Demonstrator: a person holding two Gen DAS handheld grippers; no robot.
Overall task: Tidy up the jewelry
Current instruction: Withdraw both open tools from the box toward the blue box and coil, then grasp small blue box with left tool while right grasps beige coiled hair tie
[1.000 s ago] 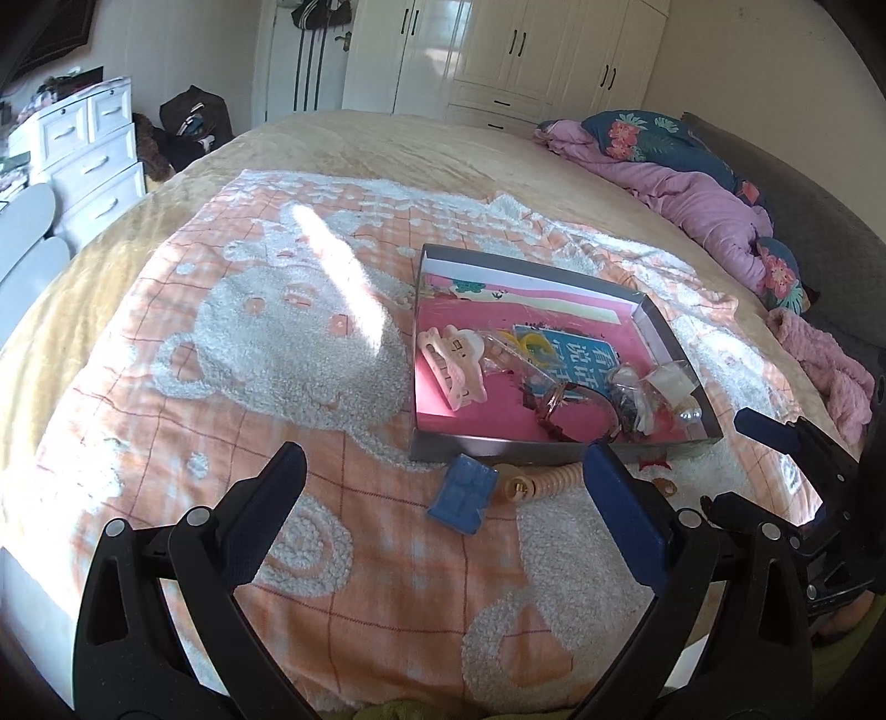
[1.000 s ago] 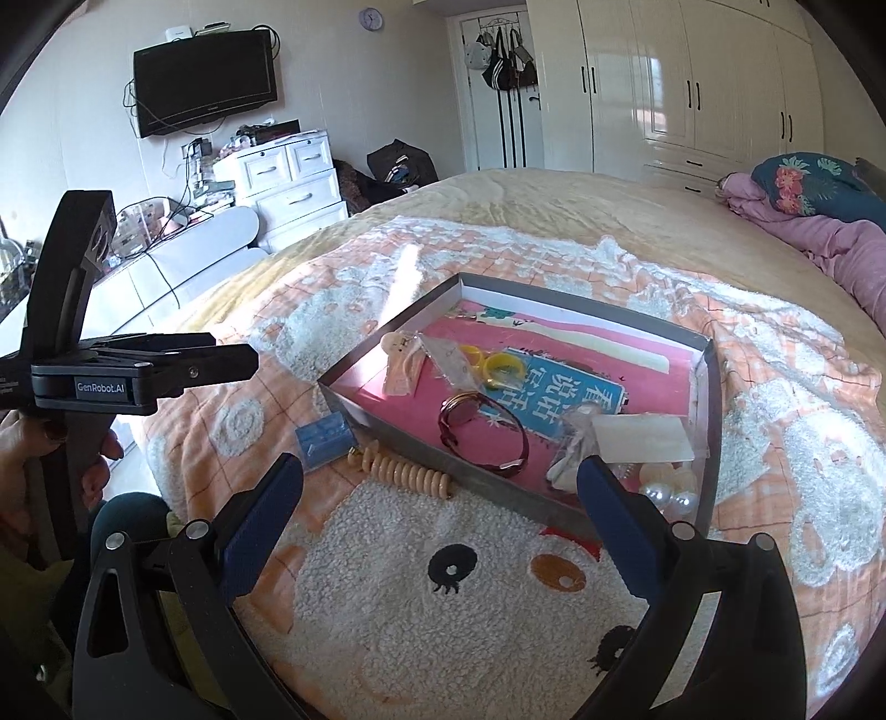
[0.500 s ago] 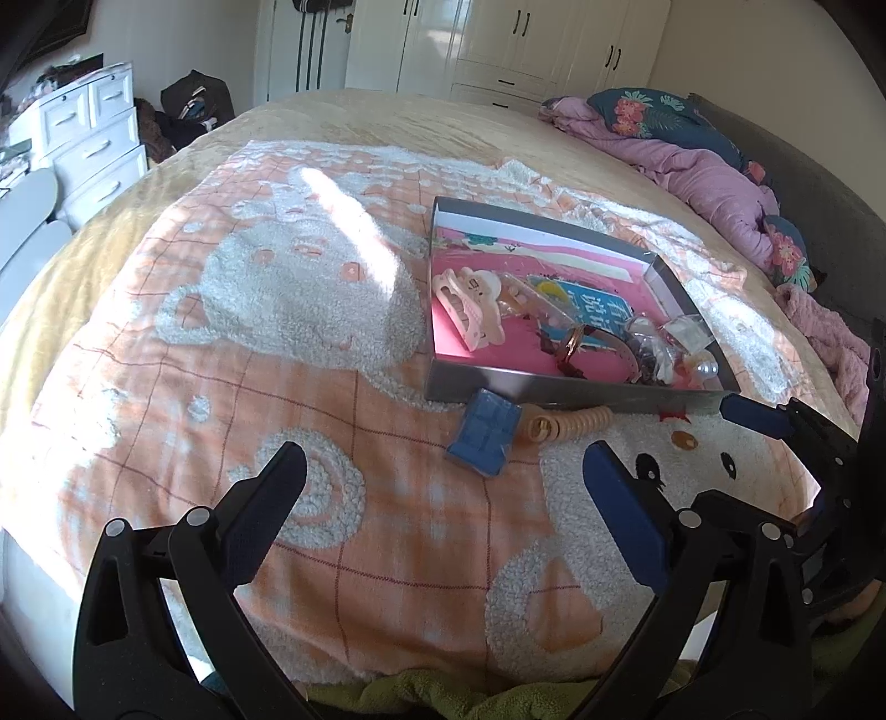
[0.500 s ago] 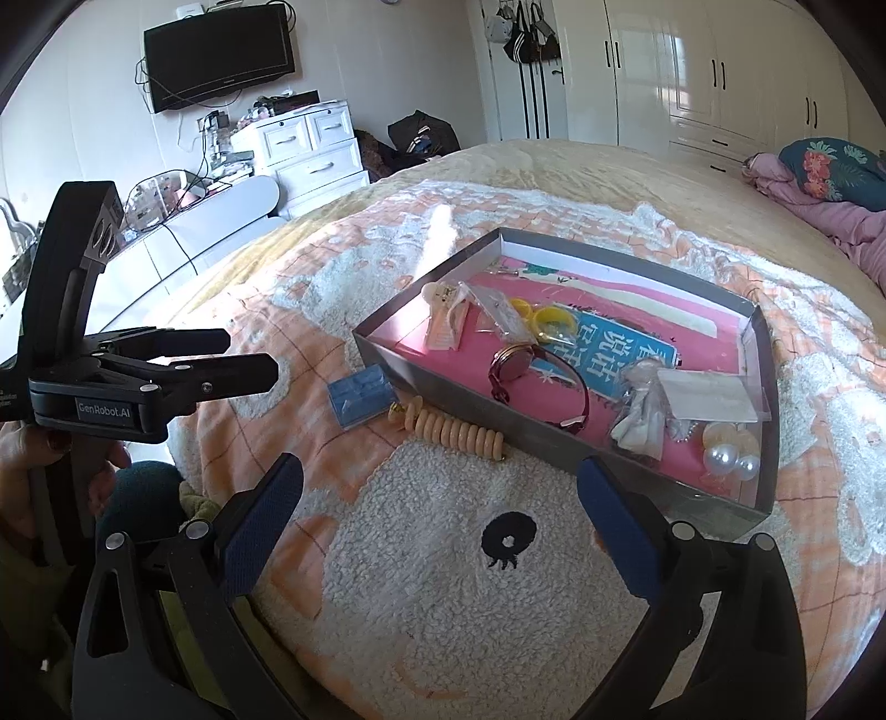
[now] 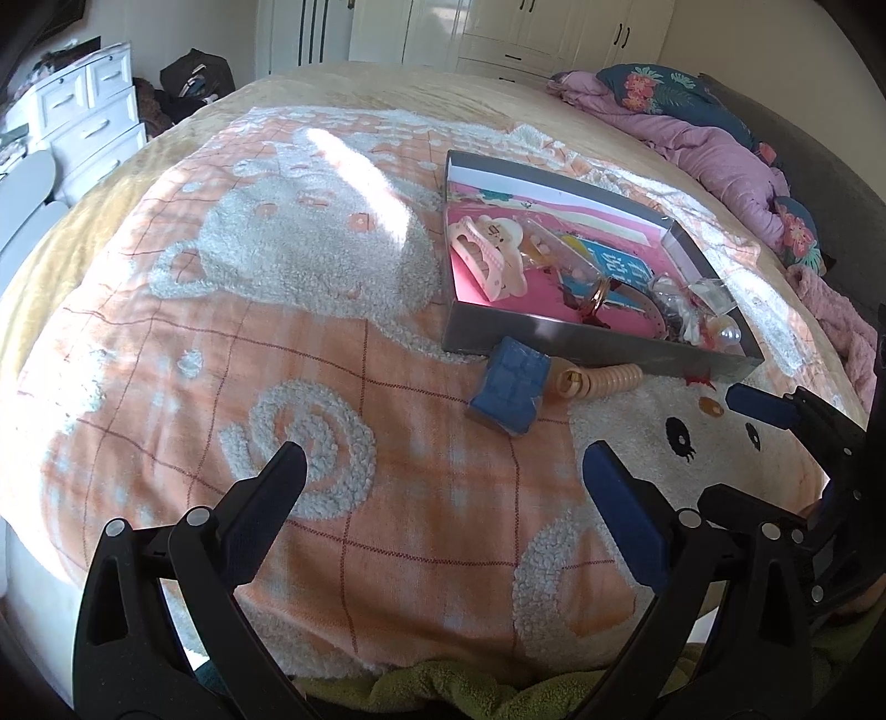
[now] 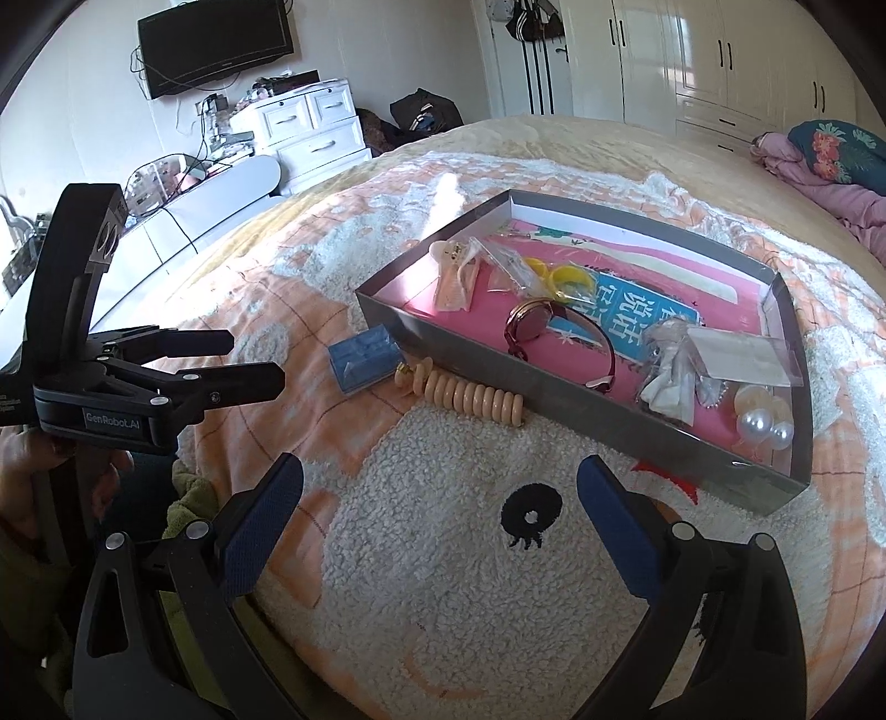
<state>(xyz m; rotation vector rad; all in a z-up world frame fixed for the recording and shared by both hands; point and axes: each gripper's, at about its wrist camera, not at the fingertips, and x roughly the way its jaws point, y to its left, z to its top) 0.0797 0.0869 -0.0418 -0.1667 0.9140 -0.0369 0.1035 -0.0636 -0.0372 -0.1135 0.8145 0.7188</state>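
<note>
A grey box (image 5: 554, 327) (image 6: 581, 399) with a pink floor lies on the blanket. It holds a pink hair claw (image 5: 487, 257) (image 6: 457, 277), a watch (image 6: 548, 332), pearl earrings (image 6: 767, 426) and small bags. A blue case (image 5: 509, 387) (image 6: 362, 357) and a beige coil bracelet (image 5: 601, 382) (image 6: 470, 393) lie outside, against the box's near wall. My left gripper (image 5: 443, 498) is open and empty, short of the blue case; it also shows in the right wrist view (image 6: 249, 360). My right gripper (image 6: 440, 504) is open and empty, short of the bracelet.
The bed is covered by an orange and white fleece blanket (image 5: 277, 332). Purple bedding and flowered pillows (image 5: 692, 116) lie at the far right. White drawers (image 6: 310, 133) and a wall television (image 6: 216, 44) stand left of the bed.
Both grippers have drawn back toward the bed's near edge and tilted down; the box and loose items look farther off. Nothing on the bed has moved.
</note>
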